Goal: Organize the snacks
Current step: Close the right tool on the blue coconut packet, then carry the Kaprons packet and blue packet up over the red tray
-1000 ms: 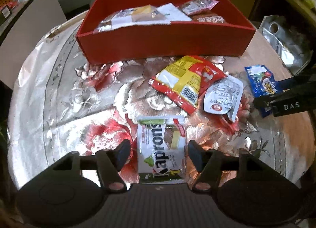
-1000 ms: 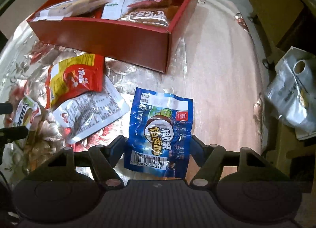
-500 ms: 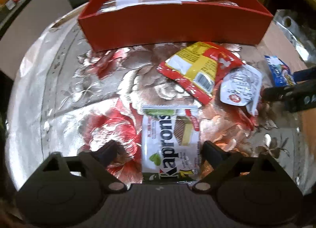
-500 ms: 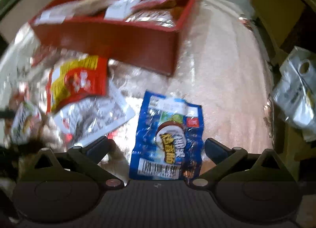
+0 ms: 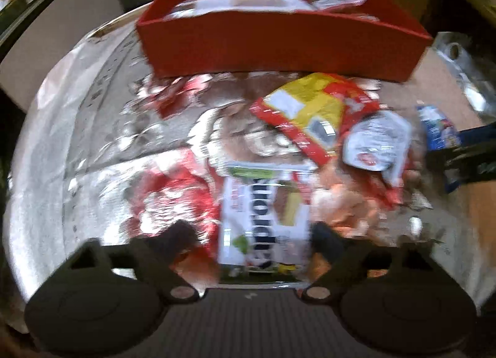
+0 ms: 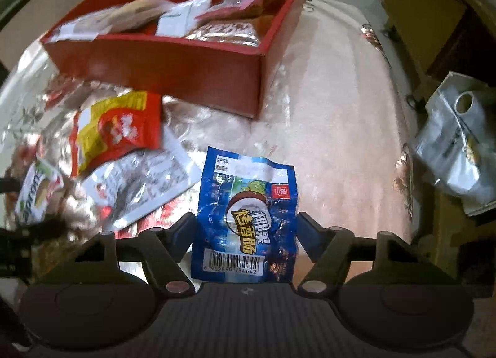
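A white Kaprons wafer packet (image 5: 263, 212) lies on the flowered tablecloth between the fingers of my left gripper (image 5: 254, 234). Its jaws are closing, and a small gap still shows at the left finger; the view is blurred. A blue sausage packet (image 6: 248, 212) lies between the fingers of my right gripper (image 6: 246, 224). Those jaws are closing too, with both fingertips against the packet's edges. Behind them stands the red box (image 6: 173, 63), which holds several snack packets.
A red-and-yellow packet (image 6: 114, 128) and a white printed packet (image 6: 139, 184) lie between the two grippers. A silver bag (image 6: 455, 153) sits off the table's right edge. The tablecloth (image 6: 334, 128) right of the box is bare.
Both grippers spread their fingers wide half a second ago and have narrowed again around their packets. Neither packet has shifted on the cloth.
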`<state>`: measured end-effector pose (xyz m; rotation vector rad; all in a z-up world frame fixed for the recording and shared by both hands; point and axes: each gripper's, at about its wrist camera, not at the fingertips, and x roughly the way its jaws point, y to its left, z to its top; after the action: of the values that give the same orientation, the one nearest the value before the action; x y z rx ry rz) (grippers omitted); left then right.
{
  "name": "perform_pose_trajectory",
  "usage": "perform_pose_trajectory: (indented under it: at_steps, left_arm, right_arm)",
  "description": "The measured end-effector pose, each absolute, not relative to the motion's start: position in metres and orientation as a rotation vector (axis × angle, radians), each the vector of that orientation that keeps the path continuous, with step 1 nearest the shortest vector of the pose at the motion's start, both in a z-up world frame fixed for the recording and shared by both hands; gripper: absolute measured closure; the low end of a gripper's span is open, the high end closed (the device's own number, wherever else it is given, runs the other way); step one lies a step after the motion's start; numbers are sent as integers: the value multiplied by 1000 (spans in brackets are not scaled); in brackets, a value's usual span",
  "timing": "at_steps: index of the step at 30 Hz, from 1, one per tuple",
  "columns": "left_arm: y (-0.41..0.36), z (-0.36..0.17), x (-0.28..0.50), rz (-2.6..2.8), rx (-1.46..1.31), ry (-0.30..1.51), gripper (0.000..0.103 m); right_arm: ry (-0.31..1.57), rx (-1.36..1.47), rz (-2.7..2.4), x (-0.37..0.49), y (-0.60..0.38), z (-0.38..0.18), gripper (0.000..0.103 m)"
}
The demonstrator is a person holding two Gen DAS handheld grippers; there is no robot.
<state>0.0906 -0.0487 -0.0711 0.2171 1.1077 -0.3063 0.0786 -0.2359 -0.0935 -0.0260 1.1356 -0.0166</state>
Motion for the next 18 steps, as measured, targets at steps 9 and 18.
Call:
perform_pose_trajectory:
  at_steps: [9,18]
  left_arm:
    - [-43,-59,85,-293,194,1107,53]
    - [-48,-27,86,-285,156,1002,53]
  right_arm:
    - [1057,52,6,58,-234,-69,28]
    - [984,73,25,61,-230,-49,28]
